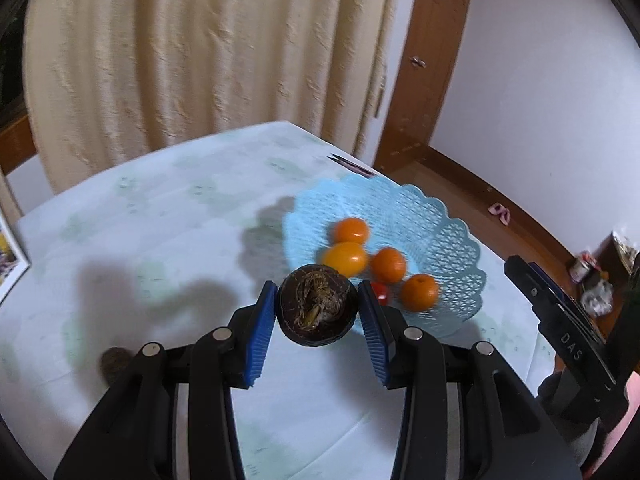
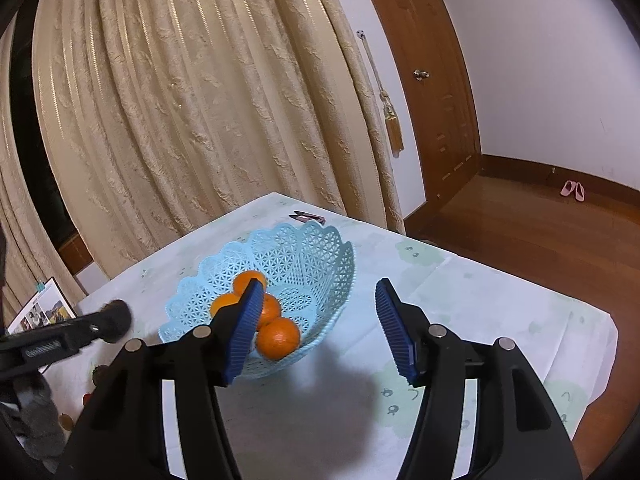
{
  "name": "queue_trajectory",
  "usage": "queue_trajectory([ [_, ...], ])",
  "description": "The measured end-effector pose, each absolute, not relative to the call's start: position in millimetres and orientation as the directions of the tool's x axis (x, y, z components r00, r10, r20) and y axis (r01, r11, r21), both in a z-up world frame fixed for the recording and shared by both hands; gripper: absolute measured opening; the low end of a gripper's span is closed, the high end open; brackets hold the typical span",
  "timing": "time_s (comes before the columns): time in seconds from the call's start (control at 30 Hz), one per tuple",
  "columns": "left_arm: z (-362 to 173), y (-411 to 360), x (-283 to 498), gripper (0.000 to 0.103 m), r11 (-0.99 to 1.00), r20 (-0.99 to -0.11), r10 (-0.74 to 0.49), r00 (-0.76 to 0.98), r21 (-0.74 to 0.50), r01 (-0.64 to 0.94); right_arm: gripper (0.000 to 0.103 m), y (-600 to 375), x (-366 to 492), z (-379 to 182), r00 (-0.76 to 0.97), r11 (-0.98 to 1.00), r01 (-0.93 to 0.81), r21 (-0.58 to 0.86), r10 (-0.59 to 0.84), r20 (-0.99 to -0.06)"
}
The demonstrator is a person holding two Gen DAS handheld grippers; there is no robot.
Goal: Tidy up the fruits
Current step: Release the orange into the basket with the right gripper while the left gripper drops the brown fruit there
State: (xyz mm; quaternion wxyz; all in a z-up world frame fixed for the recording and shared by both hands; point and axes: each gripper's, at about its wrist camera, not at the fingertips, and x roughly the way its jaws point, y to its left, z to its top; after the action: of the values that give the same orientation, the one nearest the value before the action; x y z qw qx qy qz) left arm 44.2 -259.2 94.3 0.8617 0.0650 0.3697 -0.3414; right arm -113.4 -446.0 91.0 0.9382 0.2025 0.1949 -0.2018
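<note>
Item one, nearest us: our left gripper (image 1: 318,308), its blue pads (image 1: 260,336) pressed against either side of a dark brown round fruit (image 1: 317,307) (fibrous, rough-skinned, kind uncertain), held above the table on the near side of the basket. Item two: our right gripper (image 2: 316,326), jaws spread wide with nothing between them, hovering just in front of the basket; its left pad overlaps the fruit inside from the right wrist view. Item three, the landmark: a light blue lattice basket (image 1: 448,240) with a scalloped rim, standing on the pale patterned tablecloth (image 1: 160,208). Inside it we count four oranges (image 1: 420,292), clustered toward the near side, plus a small red fruit (image 1: 381,292) partly hidden behind the left gripper's right pad. Item four: a small dark round fruit (image 1: 114,364) lying on the cloth well to the left of the basket. Item five, beyond the basket: a small dark clip-like object (image 2: 307,216) near the table's far edge, then a cream curtain (image 2: 200,100) and a wooden door (image 2: 436,80).
</note>
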Motion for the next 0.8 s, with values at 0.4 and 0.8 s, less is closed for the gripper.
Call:
queue_trajectory([
  [0.4, 84, -295, 49, 0.066, 0.739, -0.675, -0.560, 0.480, -0.146, 0.658, 0.073, -460, -116, 83, 0.841, 0.815, 0.473, 0.335, -0.304, -0.448],
  [0.8, 109, -242, 56, 0.066, 0.813, -0.651, -0.491, 0.579, -0.104, 0.573, 0.075, -443, -119, 93, 0.865, 0.830, 0.439, 0.343, -0.288, -0.411],
])
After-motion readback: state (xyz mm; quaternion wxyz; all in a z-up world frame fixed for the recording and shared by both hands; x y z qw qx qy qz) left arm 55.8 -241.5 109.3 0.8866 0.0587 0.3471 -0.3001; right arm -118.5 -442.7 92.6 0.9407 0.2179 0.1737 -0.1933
